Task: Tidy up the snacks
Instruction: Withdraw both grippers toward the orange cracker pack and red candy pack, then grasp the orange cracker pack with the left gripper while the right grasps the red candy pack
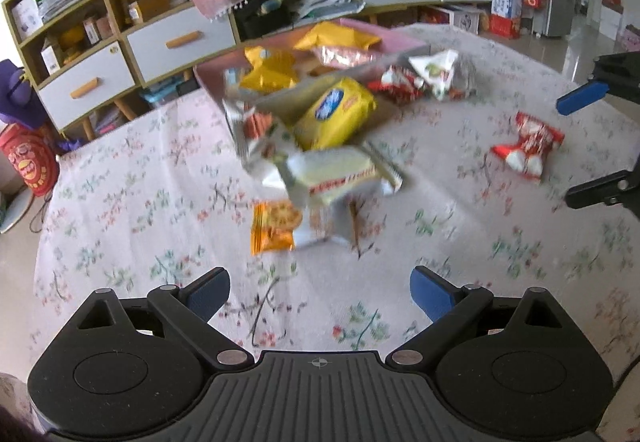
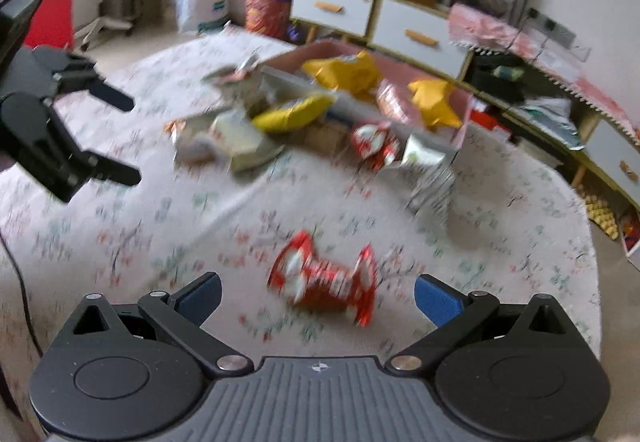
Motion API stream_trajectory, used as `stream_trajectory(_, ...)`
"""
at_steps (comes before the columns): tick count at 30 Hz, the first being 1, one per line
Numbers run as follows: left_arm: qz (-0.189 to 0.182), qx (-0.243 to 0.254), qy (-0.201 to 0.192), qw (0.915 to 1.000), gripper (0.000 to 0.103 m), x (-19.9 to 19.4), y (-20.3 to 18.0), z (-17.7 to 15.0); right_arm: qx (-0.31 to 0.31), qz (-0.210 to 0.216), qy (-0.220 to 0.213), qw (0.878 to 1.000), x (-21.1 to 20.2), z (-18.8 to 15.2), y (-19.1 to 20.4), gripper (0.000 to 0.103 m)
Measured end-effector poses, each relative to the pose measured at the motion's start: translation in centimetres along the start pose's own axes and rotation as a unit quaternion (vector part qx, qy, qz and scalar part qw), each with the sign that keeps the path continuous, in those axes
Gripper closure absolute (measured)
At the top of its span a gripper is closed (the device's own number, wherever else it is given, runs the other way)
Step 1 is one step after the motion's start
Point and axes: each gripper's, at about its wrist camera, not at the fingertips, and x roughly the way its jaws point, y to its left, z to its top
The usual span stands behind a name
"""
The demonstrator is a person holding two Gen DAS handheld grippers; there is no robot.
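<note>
Right wrist: right claw spread, red packet between; left claw spread (bare cloth).

Ahead of my wide-spread left gripper the floral tablecloth lies bare up to the orange snack packet and white wrapper pile, while a red packet sits between my parted right gripper fingers, the pink box blocking beyond.
</note>
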Motion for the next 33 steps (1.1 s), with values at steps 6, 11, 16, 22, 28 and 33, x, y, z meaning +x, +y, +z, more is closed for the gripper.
stream_trajectory(6, -0.012, -0.014, -0.005, 0.9998, 0.003, 1.5, 0.7, -0.8, 0.033, 0.02, 0.027, 0.999, 1.7, -1.5, -0.5, 0.015)
stream_trajectory(11, -0.032, -0.042, -0.009, 0.9986, 0.0, 2.4, 1.6, -0.8, 0.073, 0.046, 0.026, 0.996, 2.6, -2.0, -1.4, 0.015)
stream_trajectory(16, -0.045, -0.049, -0.018, 0.9976, 0.0, 3.2, 1.9, -0.3, 0.068, 0.047, 0.014, 0.997, 2.9, -1.8, -1.5, 0.015)
stream_trajectory(22, -0.05, -0.045, -0.022, 0.9975, 0.0, 4.1, 1.6, 0.8, 0.063, 0.051, 0.009, 0.997, 3.5, -1.1, -1.5, 0.015)
stream_trajectory(28, -0.054, -0.044, -0.026, 0.9973, 0.0, 4.6, 1.6, 1.4, 0.054, 0.055, 0.006, 0.997, 3.7, -0.9, -1.5, 0.018)
stream_trajectory(33, -0.051, -0.048, -0.029, 0.9971, 0.006, 4.9, 1.7, 1.9, 0.049, 0.061, 0.004, 0.997, 3.6, -0.7, -1.5, 0.025)
